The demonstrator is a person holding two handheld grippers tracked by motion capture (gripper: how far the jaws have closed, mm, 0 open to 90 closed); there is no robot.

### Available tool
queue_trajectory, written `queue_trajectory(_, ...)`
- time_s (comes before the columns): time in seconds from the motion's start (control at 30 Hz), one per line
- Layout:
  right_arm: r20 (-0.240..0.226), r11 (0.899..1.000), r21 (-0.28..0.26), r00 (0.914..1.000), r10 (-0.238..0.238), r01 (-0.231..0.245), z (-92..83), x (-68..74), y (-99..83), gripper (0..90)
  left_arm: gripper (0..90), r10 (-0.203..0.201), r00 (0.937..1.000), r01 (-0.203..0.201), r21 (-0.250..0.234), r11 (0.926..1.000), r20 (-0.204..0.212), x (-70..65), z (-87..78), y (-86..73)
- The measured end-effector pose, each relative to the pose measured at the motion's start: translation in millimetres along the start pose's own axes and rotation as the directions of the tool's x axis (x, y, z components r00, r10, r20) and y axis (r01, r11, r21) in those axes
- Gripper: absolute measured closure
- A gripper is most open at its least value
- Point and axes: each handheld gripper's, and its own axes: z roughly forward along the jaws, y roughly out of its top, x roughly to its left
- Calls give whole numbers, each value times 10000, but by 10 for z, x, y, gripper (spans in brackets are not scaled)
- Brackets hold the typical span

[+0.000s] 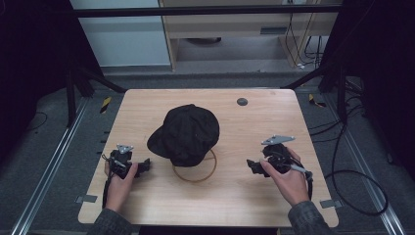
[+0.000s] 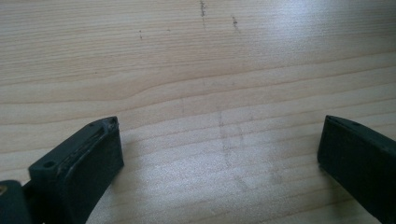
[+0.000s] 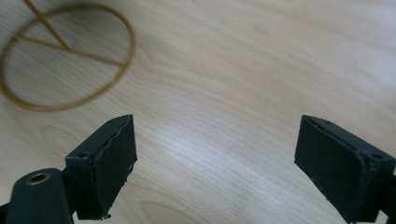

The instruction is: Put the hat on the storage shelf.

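Wooden table (image 1: 254,196), grey floor (image 1: 44,147).

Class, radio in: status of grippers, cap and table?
Left gripper open, empty. Right gripper open, empty. Cap sits mid-table, on ring stand. Nothing in the way.

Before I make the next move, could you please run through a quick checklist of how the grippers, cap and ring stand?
1. Left gripper open, nothing between its jaws: ok.
2. Right gripper open, nothing between its jaws: ok.
3. Black fabric baseball cap free of both grippers: ok.
4. Thin golden wire ring fully uncovered: not ok, the cap overlaps its far side.
5. Ring flat on the light wooden table: cannot tell.
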Motion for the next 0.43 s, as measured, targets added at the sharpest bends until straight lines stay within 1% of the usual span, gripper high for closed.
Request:
queue_trajectory(0.03,0,10000,0,10000,0,0,0,0,0,129,0,0,10000,0,0,10000,0,0,0,0)
queue_trajectory(0.1,192,9999,140,9998,65,-68,172,-6,-127,132,0,1,10000,-1,-3,10000,2,1,0,0)
queue_trajectory(0.23,468,9998,189,9989,84,-93,322,-2,-246,130,0,-3,10000,3,-6,10000,4,9,8,8)
queue_trajectory(0.33,556,9995,259,9983,178,-193,411,-10,-325,127,0,-94,9999,94,-2,10000,-89,28,23,23)
queue_trajectory(0.43,815,9996,249,9966,106,-126,477,-14,-395,119,0,-303,9991,304,0,9995,-307,63,46,46)
